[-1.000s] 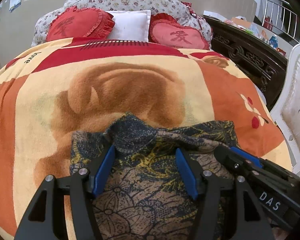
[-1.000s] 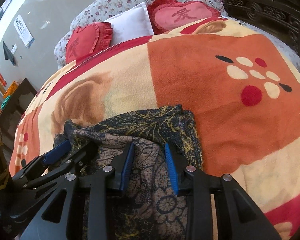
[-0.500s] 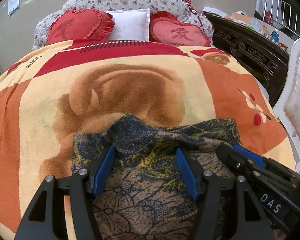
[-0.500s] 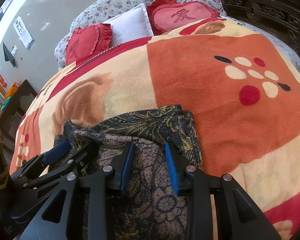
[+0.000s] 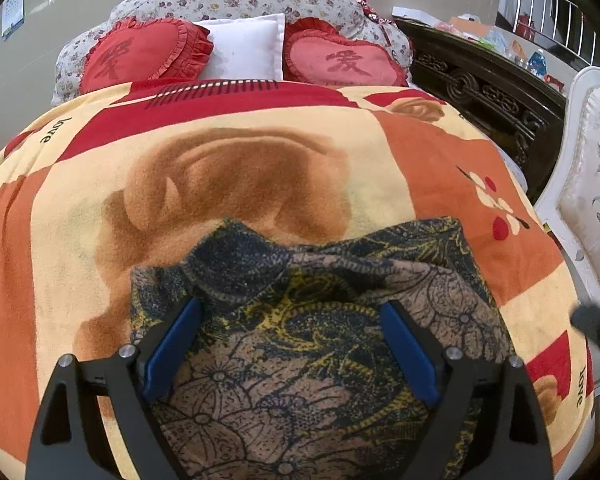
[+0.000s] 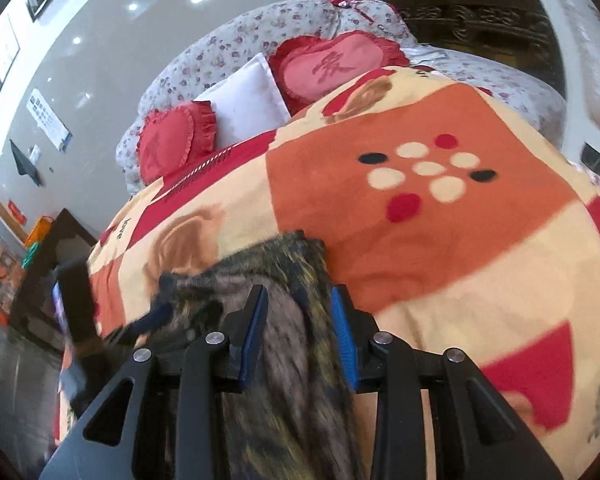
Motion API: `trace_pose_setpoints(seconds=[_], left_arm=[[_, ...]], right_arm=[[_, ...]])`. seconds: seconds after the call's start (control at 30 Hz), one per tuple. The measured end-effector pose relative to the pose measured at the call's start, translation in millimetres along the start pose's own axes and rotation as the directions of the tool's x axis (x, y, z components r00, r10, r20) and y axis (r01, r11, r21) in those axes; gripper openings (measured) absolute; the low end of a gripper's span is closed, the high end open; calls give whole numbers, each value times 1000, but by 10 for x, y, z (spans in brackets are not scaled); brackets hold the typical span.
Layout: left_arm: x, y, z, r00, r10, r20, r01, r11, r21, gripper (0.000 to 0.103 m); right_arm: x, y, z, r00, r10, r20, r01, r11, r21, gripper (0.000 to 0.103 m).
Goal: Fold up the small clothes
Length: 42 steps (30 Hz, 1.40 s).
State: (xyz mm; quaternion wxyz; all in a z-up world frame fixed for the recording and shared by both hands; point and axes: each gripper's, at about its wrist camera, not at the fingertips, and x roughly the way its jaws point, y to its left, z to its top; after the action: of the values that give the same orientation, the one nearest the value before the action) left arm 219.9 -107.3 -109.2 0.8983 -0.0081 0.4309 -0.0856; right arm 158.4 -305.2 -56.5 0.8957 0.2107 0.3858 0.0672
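A dark garment point(image 5: 300, 344) with a yellow and tan flower print lies folded on the bed's blanket point(image 5: 236, 184). My left gripper point(image 5: 292, 348) rests low over the garment. Its jaws are opening and stand wide apart, with cloth lying between the blue pads, which do not press on it. My right gripper point(image 6: 300, 336) hovers over the garment's point(image 6: 284, 360) right edge, its jaws a narrow gap apart. The blurred cloth shows through that gap and looks unpinched. In the left wrist view the right gripper point(image 5: 596, 328) is a dark blur at the far right.
Two red heart cushions point(image 5: 144, 56) and a white pillow point(image 5: 244, 48) lean on the flowered headboard. A dark carved bedside unit point(image 5: 484, 92) and a white upholstered chair point(image 5: 592, 200) stand to the right. In the right wrist view, a dark cabinet point(image 6: 56, 256) stands at the left.
The left jaws have spread much wider over the cloth. The right gripper has drawn off to the right and upward and rolled, while the garment stays as it lay.
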Motion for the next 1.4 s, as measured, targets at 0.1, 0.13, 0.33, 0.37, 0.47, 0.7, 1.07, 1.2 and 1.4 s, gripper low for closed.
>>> trace_pose_setpoints(seconds=[0.1,0.13,0.33,0.37,0.47,0.7,1.07,1.2,1.4], left_arm=[[0,6,-2,1000,-1,0,1,1000,0,94],[-1,7,-2,1000,-1,0,1,1000,0,94],[3,1,-7,1000,-3,-1,3,1000,2,96],[-2,5,-8,1000,-4,-1,4,1000,1,96],[2,16,-6,1000,-6,0,6,1000,0,97],[-450,322,111,986,-157,51,161,983,-88,97],[-754,1375,-632,917,-398,-20,370,868,-332,97],[-609,1097,-945,830,-555,-64,506,795,-335,97],[-586,1203,-1011,731,-681,46,641,663,-388,98]], right_arm=[[-145,-82,-215,1000,5,-15,-5,999,-33,35],[-183,-110,-302,1000,3,-19,-4,999,-51,35],[-277,-376,-695,995,-93,-28,89,990,-110,35],[-284,-454,-759,994,-104,-38,101,991,-83,35],[-302,-596,-853,993,-110,-54,109,994,-14,35],[-340,-623,-797,996,-89,-33,90,996,26,35],[-356,-589,-778,998,-54,-28,54,998,10,35],[-354,-555,-798,998,-44,-34,44,999,-2,35],[-492,-555,-768,999,-31,-8,31,1000,-3,35]])
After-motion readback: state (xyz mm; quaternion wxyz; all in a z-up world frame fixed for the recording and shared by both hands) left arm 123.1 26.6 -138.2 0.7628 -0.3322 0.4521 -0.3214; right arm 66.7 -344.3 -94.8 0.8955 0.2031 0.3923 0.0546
